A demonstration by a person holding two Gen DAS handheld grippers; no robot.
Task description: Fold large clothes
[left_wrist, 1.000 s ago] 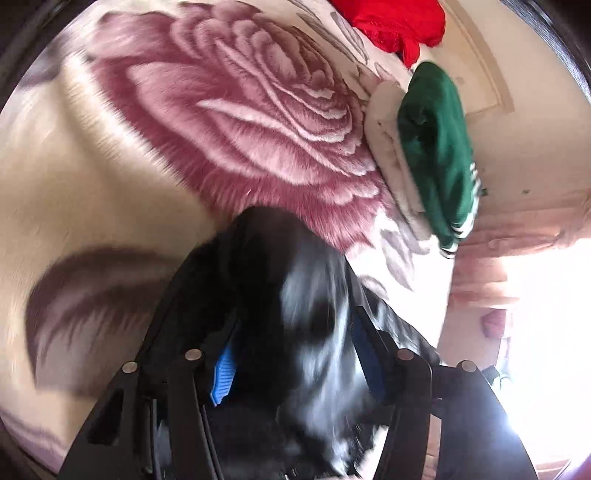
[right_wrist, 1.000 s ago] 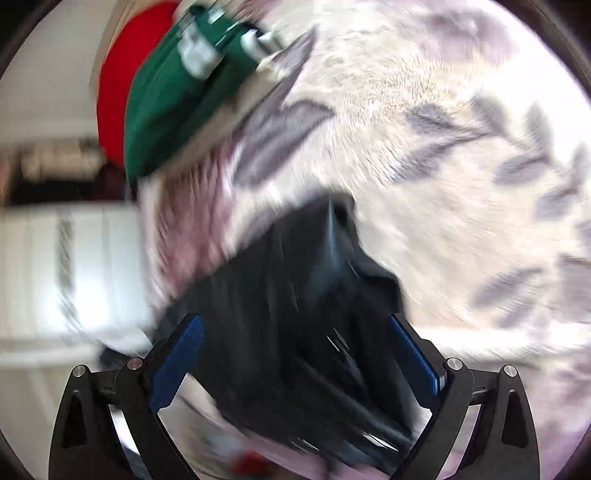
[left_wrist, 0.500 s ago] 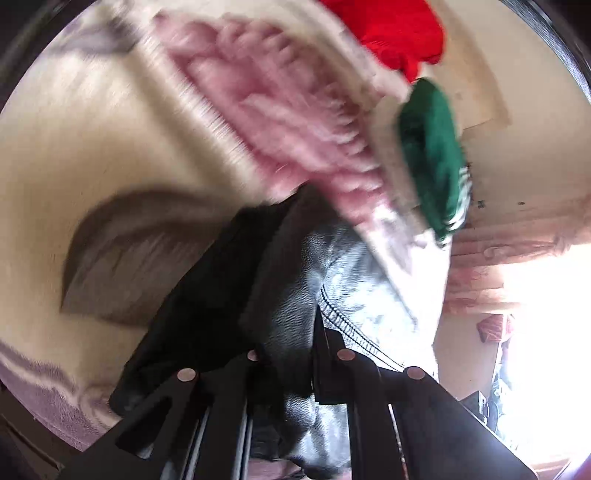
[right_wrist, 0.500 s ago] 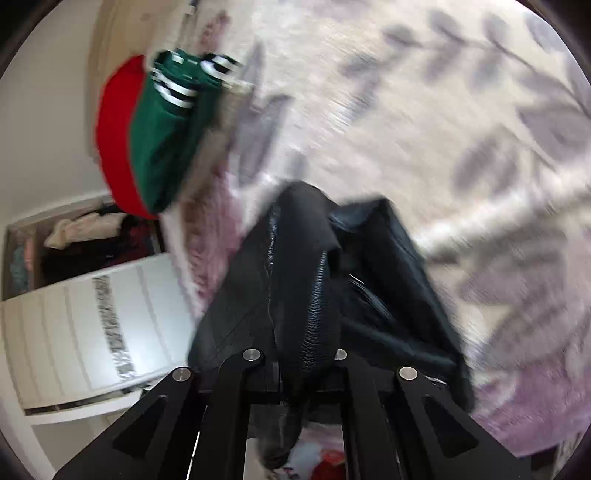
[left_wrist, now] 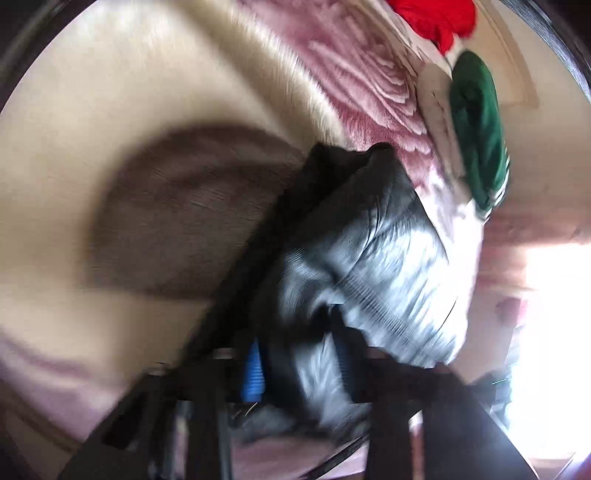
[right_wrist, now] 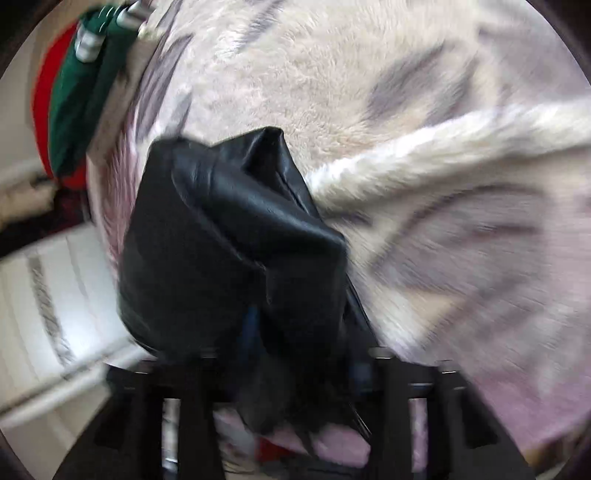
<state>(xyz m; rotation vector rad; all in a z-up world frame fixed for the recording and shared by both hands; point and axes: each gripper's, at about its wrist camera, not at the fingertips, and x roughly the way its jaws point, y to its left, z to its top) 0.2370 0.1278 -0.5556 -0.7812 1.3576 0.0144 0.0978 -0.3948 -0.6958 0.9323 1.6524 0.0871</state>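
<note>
A black leather jacket (left_wrist: 369,251) lies bunched on a plush floral blanket (left_wrist: 110,92). My left gripper (left_wrist: 299,369) has a fold of the jacket between its blue-padded fingers; the jaws stand a little apart around it. In the right wrist view the jacket (right_wrist: 229,236) fills the centre, and my right gripper (right_wrist: 295,354) also has jacket leather between its fingers, jaws slightly apart. Both views are motion-blurred and the fingertips are largely hidden by the leather.
A folded green garment (left_wrist: 476,133) on a white one and a red garment (left_wrist: 439,14) lie at the blanket's far edge; the green garment (right_wrist: 81,92) also shows in the right wrist view. A white cabinet (right_wrist: 48,302) stands beyond the bed. A bright window (left_wrist: 554,332) is at the right.
Both grippers went from open to shut on the jacket half a second ago; now the jaws stand slightly wider with the leather still between them. Both cameras are moving.
</note>
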